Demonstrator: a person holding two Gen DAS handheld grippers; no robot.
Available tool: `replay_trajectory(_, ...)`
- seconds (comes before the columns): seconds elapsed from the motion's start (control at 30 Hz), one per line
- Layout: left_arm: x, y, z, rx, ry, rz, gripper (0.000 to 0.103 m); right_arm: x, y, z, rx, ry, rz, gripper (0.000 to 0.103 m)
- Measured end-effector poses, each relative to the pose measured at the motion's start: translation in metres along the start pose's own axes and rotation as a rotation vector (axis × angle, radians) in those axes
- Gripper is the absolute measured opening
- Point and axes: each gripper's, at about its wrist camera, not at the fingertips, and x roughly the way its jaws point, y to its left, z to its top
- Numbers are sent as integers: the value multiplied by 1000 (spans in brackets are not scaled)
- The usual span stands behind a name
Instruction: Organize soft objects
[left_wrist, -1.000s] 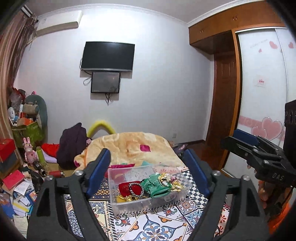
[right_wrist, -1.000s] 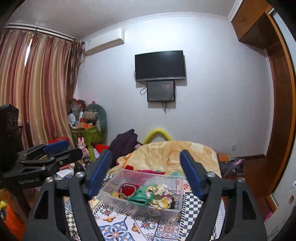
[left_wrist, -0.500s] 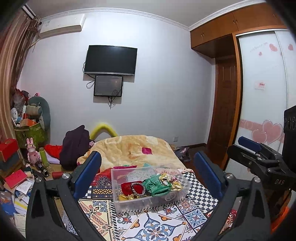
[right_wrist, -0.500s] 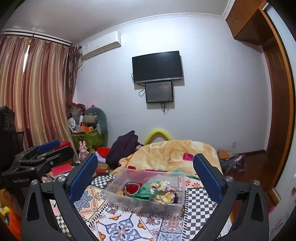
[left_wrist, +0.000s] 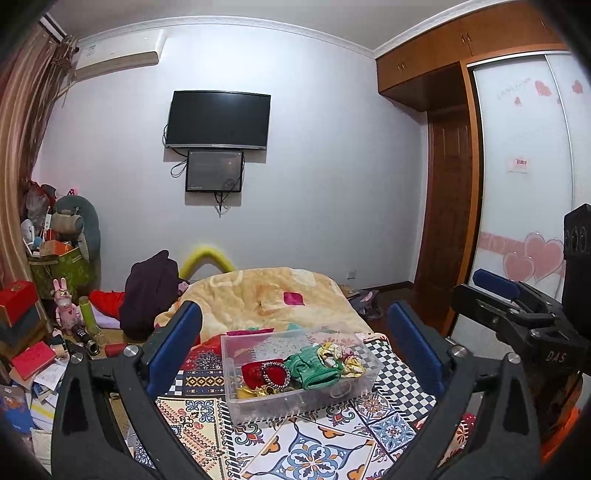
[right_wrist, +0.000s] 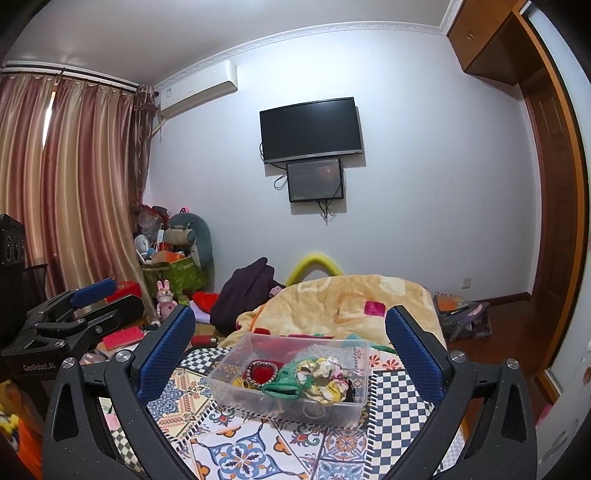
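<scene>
A clear plastic box (left_wrist: 334, 397) (right_wrist: 356, 408) stands on a patterned cloth (left_wrist: 306, 450) (right_wrist: 236, 454) on the bed. It holds soft items: a red piece with a beaded ring (left_wrist: 264, 373) (right_wrist: 261, 371), a green fabric piece (left_wrist: 314, 369) (right_wrist: 286, 382) and a floral scrunchie (left_wrist: 341, 356) (right_wrist: 327, 373). My left gripper (left_wrist: 295, 328) is open and empty, held above and short of the box. My right gripper (right_wrist: 290, 330) is open and empty, also short of the box. Each gripper shows at the edge of the other's view.
A yellow blanket (left_wrist: 266, 299) covers the bed behind the box. A dark garment (left_wrist: 147, 288) and clutter lie on the floor at left (left_wrist: 33, 354). A wardrobe with sliding doors (left_wrist: 524, 184) stands at right. A TV (left_wrist: 218, 120) hangs on the far wall.
Both grippers have opened wider and pulled back and up from the box. The box now looks smaller and lower in both views.
</scene>
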Motion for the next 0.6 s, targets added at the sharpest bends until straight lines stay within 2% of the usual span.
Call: replay_trajectory(0.6,-1,0,0,6,5,-15,102,0,0,0,-1,1,0,103)
